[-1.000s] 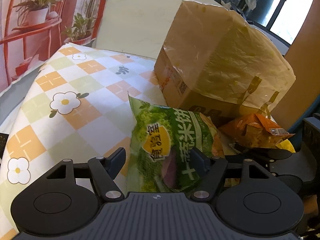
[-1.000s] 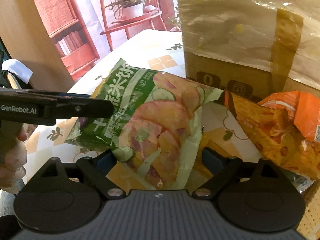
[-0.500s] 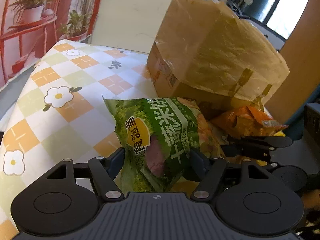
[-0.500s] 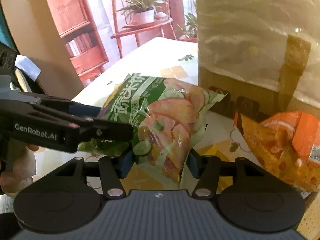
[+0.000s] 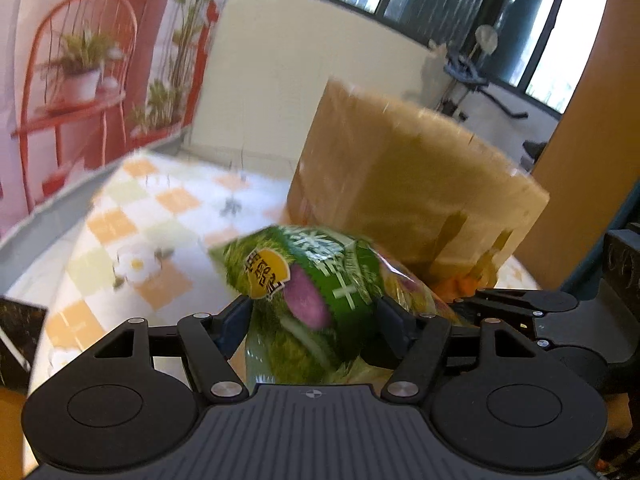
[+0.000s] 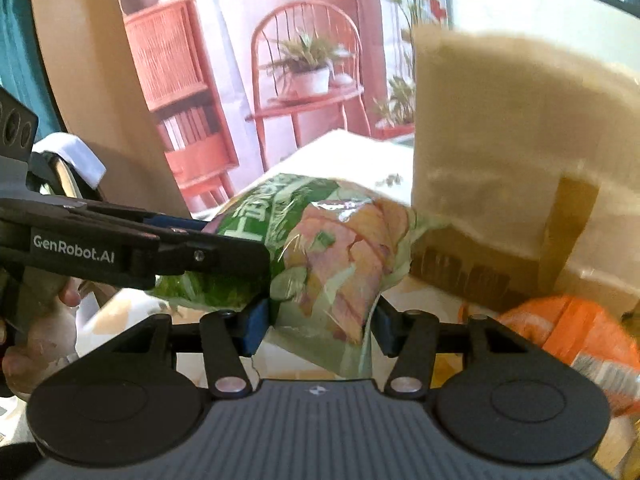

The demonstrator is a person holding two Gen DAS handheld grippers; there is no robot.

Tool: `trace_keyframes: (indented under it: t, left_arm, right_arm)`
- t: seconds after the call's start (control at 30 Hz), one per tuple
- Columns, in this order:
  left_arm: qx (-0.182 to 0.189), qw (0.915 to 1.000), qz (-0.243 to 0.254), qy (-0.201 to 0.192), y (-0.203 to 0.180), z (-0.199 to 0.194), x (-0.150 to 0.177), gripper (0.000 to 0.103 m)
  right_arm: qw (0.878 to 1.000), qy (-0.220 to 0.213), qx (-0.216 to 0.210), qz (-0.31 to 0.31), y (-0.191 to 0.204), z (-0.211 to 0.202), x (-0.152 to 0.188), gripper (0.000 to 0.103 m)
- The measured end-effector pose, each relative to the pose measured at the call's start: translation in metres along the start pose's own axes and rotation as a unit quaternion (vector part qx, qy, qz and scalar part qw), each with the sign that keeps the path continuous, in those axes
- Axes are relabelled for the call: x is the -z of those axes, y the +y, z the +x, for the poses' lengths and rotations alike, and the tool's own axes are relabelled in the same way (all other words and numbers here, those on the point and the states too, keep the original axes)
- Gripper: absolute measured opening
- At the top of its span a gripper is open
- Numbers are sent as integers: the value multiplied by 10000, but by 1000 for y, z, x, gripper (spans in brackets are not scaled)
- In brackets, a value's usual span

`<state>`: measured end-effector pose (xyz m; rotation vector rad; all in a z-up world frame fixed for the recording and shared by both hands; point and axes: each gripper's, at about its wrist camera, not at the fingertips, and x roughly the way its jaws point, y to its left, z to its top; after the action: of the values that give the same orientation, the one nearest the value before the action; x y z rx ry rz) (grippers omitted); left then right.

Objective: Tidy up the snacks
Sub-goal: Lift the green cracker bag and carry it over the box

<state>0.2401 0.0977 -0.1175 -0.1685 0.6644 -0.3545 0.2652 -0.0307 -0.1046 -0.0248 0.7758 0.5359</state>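
Checked tablecloth (image 5: 168, 280) with orange squares and white flowers, printed backdrop (image 6: 304, 80) showing a red chair, potted plants and a wicker shelf, dark windows (image 5: 460, 4) behind, cream wall (image 5: 304, 80) below them

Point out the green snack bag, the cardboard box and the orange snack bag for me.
green snack bag (image 6: 340, 248): right wrist view, clear front panel.
cardboard box (image 5: 408, 184): left wrist view, near side wall.
orange snack bag (image 6: 568, 328): right wrist view, crumpled top.

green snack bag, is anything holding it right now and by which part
Both hold it. The left hand-held gripper pinches the green snack bag across one end; the right hand-held gripper grips the other end.
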Motion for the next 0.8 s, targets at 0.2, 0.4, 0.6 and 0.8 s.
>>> trace_keyframes:
  t: [0.2,0.4,0.6,0.8]
  left_arm:
    - [-67,9994,168,-291,-20,-13,-19,71]
    - [-60,9980,339,-534,-38,-31,-26,71]
    - [-36,9941,553,-937,-67,-53,-42,71]
    - [59,9872,860,-1345,-102,-60,-64,71]
  right_arm:
    - [9986,-498,-85,-152,1,-27,-20,55]
    - [9962,-840,-96,-212,1,-51,-24,55]
    - [9921,-1226,-189,-195,-4,-77,-30,55]
    - [9839,-1769,-165,-217,-11,-112,-43,55]
